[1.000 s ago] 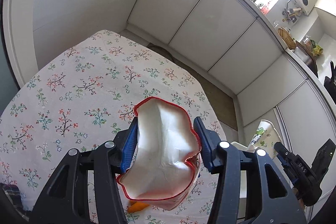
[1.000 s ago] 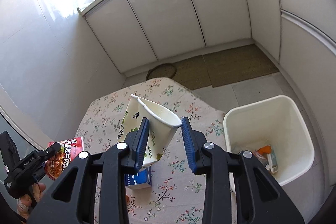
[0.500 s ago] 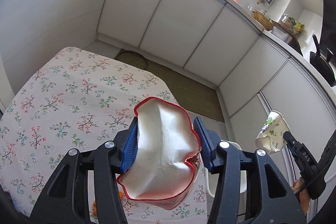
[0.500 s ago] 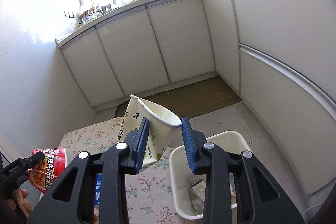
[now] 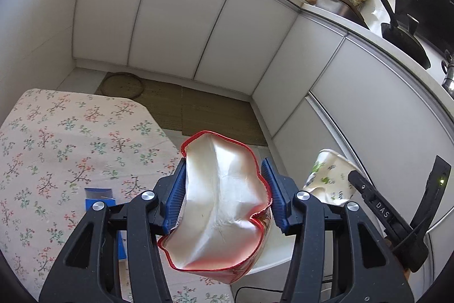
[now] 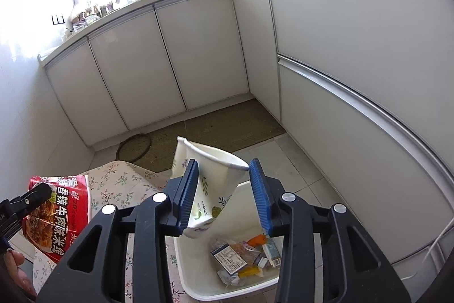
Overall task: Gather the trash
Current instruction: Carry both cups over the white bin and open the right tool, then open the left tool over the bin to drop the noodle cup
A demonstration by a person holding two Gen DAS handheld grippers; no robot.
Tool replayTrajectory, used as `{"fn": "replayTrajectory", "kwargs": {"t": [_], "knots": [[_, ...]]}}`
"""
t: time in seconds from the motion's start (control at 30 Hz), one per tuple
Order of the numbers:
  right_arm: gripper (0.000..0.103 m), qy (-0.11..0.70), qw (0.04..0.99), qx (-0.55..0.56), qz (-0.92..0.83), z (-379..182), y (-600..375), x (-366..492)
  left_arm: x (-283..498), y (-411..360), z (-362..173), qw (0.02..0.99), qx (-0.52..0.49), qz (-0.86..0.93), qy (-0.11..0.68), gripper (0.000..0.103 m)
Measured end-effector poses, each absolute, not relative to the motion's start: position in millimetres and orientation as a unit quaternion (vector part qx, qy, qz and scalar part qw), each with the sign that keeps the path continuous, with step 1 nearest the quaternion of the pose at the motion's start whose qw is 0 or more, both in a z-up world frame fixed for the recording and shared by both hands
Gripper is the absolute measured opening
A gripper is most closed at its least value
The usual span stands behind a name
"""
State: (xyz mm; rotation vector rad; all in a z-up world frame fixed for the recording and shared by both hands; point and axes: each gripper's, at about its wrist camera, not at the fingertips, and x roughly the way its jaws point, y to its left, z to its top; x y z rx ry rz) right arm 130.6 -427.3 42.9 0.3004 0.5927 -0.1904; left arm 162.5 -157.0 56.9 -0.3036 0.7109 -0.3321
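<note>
My left gripper (image 5: pixel 224 189) is shut on an open snack bag (image 5: pixel 224 212) with a red rim and silver inside, held past the table's right edge. In the right wrist view the same bag (image 6: pixel 56 217) shows its red printed front at the far left. My right gripper (image 6: pixel 223 165) hangs over the white bin (image 6: pixel 181 260) and its jaws are opening. A flowered paper cup (image 6: pixel 210 178) sits tilted between them, leaning on the left pad, with a gap to the right pad. The cup (image 5: pixel 329 181) also appears at the right of the left wrist view.
The bin holds several wrappers and scraps (image 6: pixel 244 257). A blue box (image 5: pixel 99 198) lies on the flowered tablecloth (image 5: pixel 56 146). White cabinets (image 6: pixel 198 53) close off the back and right. A woven mat (image 6: pixel 227 124) and a round mat (image 6: pixel 134 145) cover the floor.
Both hands swung right, from over the table to the bin. The right jaws widened and the cup came loose from the right pad. The left grip on the bag is unchanged.
</note>
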Motion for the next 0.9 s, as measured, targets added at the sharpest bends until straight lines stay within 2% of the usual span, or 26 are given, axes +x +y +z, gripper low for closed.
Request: {"fn": "replayTrajectory", "kwargs": {"t": [0.03,0.07,0.2,0.37,0.5,0.6,0.9], "knots": [[0.047,0.295,0.939,0.147,-0.098,41.9,-430.0,131.7,165.3,-165.0,56.4,0.912,-0.144,-0.167,0.346,0.049],[0.057,0.295,0.938,0.150,-0.104,41.3,-433.1,131.2,166.6,-172.7,56.5,0.911,-0.142,-0.172,0.347,0.049],[0.067,0.285,0.936,0.161,-0.128,40.1,-445.3,122.8,173.2,-199.2,54.0,0.906,-0.132,-0.192,0.353,0.049],[0.070,0.276,0.930,0.178,-0.164,41.5,-467.3,114.9,179.6,-228.5,51.3,0.901,-0.122,-0.214,0.358,0.049],[0.079,0.267,0.923,0.196,-0.197,41.1,-487.5,105.4,187.3,-247.6,50.0,0.896,-0.121,-0.226,0.363,0.049],[0.082,0.257,0.917,0.215,-0.216,41.8,-502.8,96.2,195.2,-264.2,48.8,0.892,-0.119,-0.233,0.369,0.049],[0.083,0.260,0.901,0.240,-0.250,36.9,-530.2,86.7,214.1,-320.1,43.0,0.889,-0.079,-0.243,0.380,0.051]]}}
